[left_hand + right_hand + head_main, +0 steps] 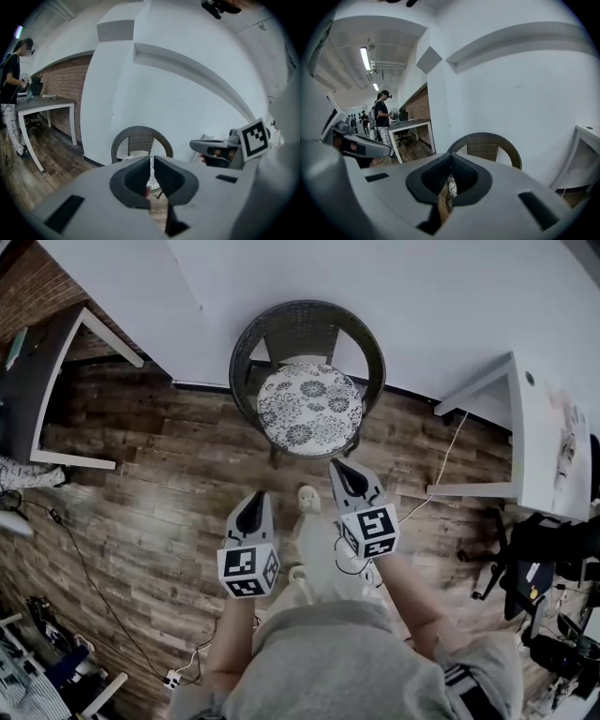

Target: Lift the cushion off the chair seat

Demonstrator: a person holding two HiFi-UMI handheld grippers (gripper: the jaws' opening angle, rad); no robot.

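Facing a wicker chair [364, 345] set against a white wall [394, 287], a person holds two grippers out over the wood floor [159, 474], with the round floral cushion [309, 409] lying flat on the seat at the upper centre of the head view, not yet touched. Both grippers sit below the cushion in that frame and point up toward it. The right gripper [340, 470] is the nearer, its tips just short of the cushion's lower right edge, while the left gripper [254, 498] hangs lower and further to the left, clear of the chair. Each gripper's own view shows its jaws closed together with nothing held, only a thin slit through which a sliver of the patterned fabric shows straight ahead. Being round, the cushion has no long axis to line up with; it fills the seat, with the chair's curved back behind it toward the top of the frame and the open front edge facing the person. That front edge looks like the easiest way in, and the jaws would probably need to part before either gripper could take the rim.
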